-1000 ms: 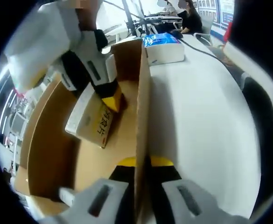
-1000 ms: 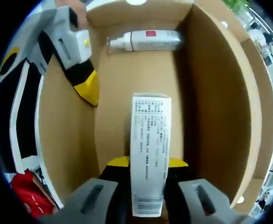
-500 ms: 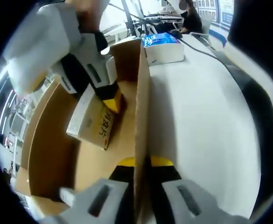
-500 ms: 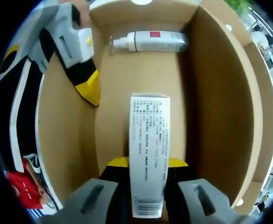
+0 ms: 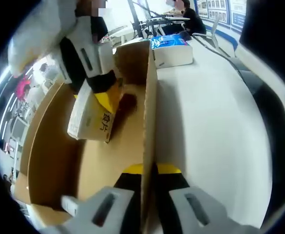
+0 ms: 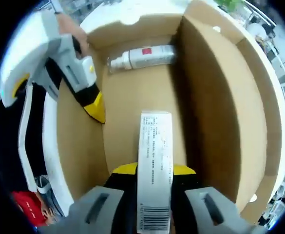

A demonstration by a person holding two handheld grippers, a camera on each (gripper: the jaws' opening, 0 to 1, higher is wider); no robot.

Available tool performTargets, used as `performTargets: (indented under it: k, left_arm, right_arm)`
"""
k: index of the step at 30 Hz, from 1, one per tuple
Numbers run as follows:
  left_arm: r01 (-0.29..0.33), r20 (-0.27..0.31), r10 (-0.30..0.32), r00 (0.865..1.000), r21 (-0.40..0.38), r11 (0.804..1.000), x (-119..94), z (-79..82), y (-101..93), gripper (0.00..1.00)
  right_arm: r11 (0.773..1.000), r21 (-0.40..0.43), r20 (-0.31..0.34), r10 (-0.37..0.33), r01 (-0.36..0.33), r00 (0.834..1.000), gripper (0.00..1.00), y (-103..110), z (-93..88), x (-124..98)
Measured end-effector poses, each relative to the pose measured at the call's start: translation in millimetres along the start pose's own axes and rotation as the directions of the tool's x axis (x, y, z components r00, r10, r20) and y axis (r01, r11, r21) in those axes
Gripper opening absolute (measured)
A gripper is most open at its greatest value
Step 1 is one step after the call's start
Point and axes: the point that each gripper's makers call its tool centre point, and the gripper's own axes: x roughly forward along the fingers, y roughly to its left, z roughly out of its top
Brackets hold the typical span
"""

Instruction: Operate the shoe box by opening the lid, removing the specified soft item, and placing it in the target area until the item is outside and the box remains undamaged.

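The open brown shoe box (image 5: 149, 112) stands on a white table. My left gripper (image 5: 149, 170) is shut on its right side wall, one jaw inside and one outside. A small white carton with printed text (image 5: 91, 119) hangs above the box floor, with my right gripper (image 5: 108, 97) shut on it. In the right gripper view the carton (image 6: 154, 161) runs forward from my right gripper (image 6: 149, 170), barcode end nearest. Below it lies the box floor (image 6: 132, 107). A white bottle (image 6: 142, 57) lies on its side at the far end. My left gripper (image 6: 96, 109) shows at the left wall.
The white table (image 5: 210, 126) stretches to the right of the box. A white box with a blue top (image 5: 171, 51) stands at its far end. A person sits further back (image 5: 186, 17). The raised lid flap (image 6: 264, 97) stands along the box's right side.
My right gripper has risen with the small carton, so the box floor and bottle look farther away. My left gripper has kept its hold on the wall.
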Motion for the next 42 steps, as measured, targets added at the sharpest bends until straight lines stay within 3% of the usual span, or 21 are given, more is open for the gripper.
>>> performTargets:
  k: [16,29,35,42]
  left_arm:
    - [-0.001,-0.001,0.001,1.000,-0.007,1.000,1,-0.8,-0.1,0.03]
    - [0.000,-0.002,0.000,1.000,-0.010,1.000,-1,1.2,-0.5,0.03]
    - [0.001,-0.002,-0.001,1.000,-0.011,1.000,-3,2.8,-0.7,0.03]
    - [0.005,-0.002,-0.005,1.000,-0.011,1.000,-1,1.5,-0.6,0.03]
  right_arm:
    - [0.977,0.209,0.145,-0.073,0.041,0.987,0.22,0,7.0,-55]
    - [0.963,0.262,0.180,-0.109,0.059,0.978,0.22,-2,6.3,-74]
    - [0.949,0.307,0.208,-0.137,0.068,0.968,0.22,-2,1.5,-86]
    - [0.917,0.391,0.238,-0.190,0.085,0.952,0.22,-10,-15.6,-106]
